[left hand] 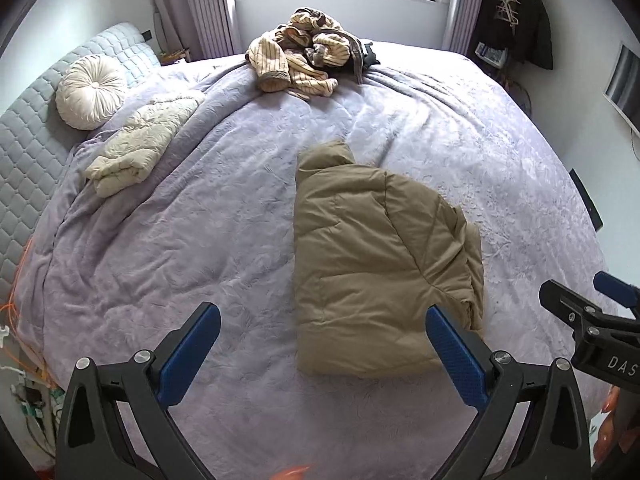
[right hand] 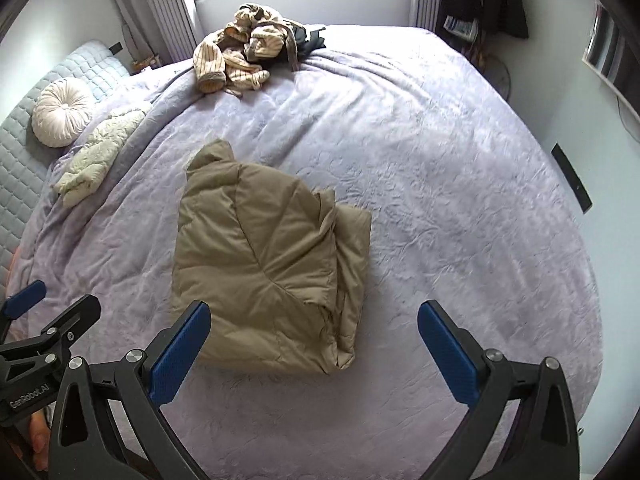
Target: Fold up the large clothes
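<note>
A tan puffer jacket (left hand: 372, 256) (right hand: 268, 268) lies folded into a thick bundle on the lilac bedspread (left hand: 200, 240) (right hand: 460, 200), its hood pointing toward the window. My left gripper (left hand: 324, 320) hovers open above the jacket's near edge, nothing between its blue pads. My right gripper (right hand: 314, 316) also hangs open over the jacket's near right corner, holding nothing. Each gripper shows at the edge of the other's view: the right gripper (left hand: 592, 316), the left gripper (right hand: 44, 328).
A pile of striped cream clothes and dark garments (left hand: 308, 56) (right hand: 248, 52) sits at the far side by the window. A folded cream quilted garment (left hand: 136, 148) (right hand: 96, 152) and a round cushion (left hand: 90, 90) (right hand: 60, 112) lie at the left by the padded headboard (left hand: 24, 152). Orange cables (left hand: 16, 312) hang off the bed's left.
</note>
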Motion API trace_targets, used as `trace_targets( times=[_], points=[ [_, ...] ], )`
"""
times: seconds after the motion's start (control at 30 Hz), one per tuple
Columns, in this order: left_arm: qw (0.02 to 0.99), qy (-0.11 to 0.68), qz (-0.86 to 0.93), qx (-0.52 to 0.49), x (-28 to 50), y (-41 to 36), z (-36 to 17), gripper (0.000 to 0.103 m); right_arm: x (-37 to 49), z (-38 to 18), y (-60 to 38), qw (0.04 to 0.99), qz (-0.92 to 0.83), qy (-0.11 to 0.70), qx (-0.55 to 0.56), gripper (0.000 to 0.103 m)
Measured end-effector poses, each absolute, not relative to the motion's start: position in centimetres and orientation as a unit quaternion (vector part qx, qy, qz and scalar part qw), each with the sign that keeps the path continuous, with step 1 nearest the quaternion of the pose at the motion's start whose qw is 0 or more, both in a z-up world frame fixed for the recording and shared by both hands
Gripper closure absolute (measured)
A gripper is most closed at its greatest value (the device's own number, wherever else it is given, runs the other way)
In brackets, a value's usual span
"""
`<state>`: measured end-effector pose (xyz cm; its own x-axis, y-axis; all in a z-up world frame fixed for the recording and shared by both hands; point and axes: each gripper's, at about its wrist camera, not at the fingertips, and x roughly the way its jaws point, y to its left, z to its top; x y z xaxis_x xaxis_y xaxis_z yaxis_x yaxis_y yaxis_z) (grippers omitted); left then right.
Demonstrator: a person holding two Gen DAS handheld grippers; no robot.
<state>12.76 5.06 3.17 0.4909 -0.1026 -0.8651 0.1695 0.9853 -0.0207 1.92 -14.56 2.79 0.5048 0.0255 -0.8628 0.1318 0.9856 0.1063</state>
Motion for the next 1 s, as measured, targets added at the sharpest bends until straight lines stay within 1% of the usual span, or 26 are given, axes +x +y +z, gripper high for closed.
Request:
trace_targets(
  times=[0.13,1.0],
  points=[
    [0.863,0.499,-0.072,0.022,12.9,5.7,3.7,0.000,1.9,3.2,-14.4,0.865,-0.035,0.494,0.078,0.000],
    [0.860,0.505,-0.066,0.022,13.0,5.9,3.8,0.000,1.5,4.2,-13.5,0.870,-0.046,0.487,0.066,0.000]
  ],
)
